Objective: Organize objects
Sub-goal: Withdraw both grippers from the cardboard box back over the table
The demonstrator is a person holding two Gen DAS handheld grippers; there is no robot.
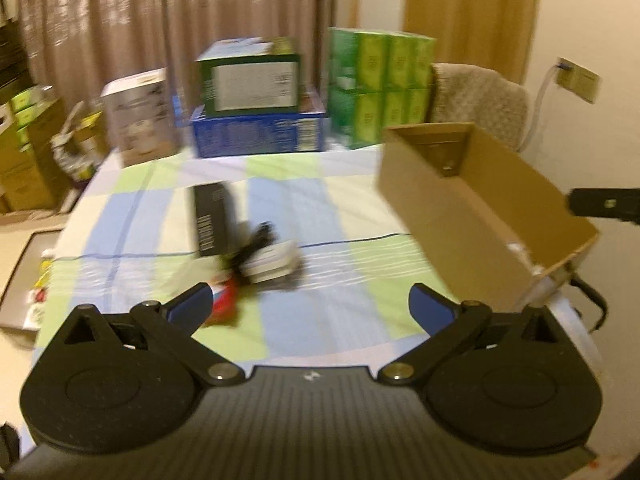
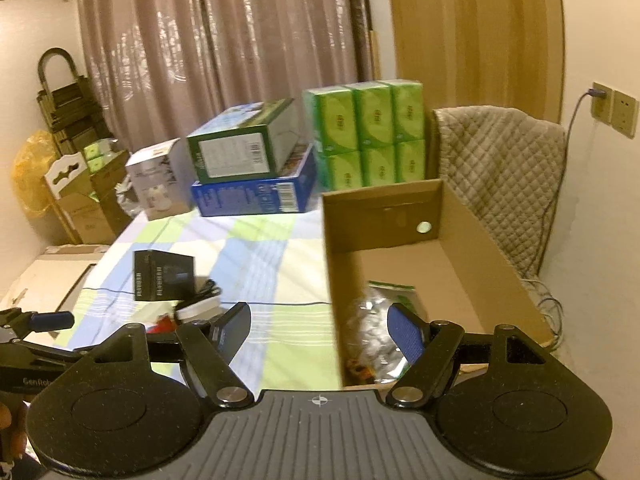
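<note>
While both grippers hover with nothing held, loose items sit grouped mid-counter: a black box (image 1: 211,219), a black cable (image 1: 256,246), a white pack (image 1: 272,265) and a red packet (image 1: 223,307), likely queued for the cardboard box (image 2: 460,276) at the counter's right side. Left gripper (image 1: 310,307) is aimed at that cluster, jaws spread wide, empty. Right gripper (image 2: 320,330) is positioned over the box's near wall, jaws released. A clear bag (image 2: 378,320) already inside the box is shown only by the right wrist view; from the left view just the box's outer wall and far corner are visible. Left view is motion-blurred.
</note>
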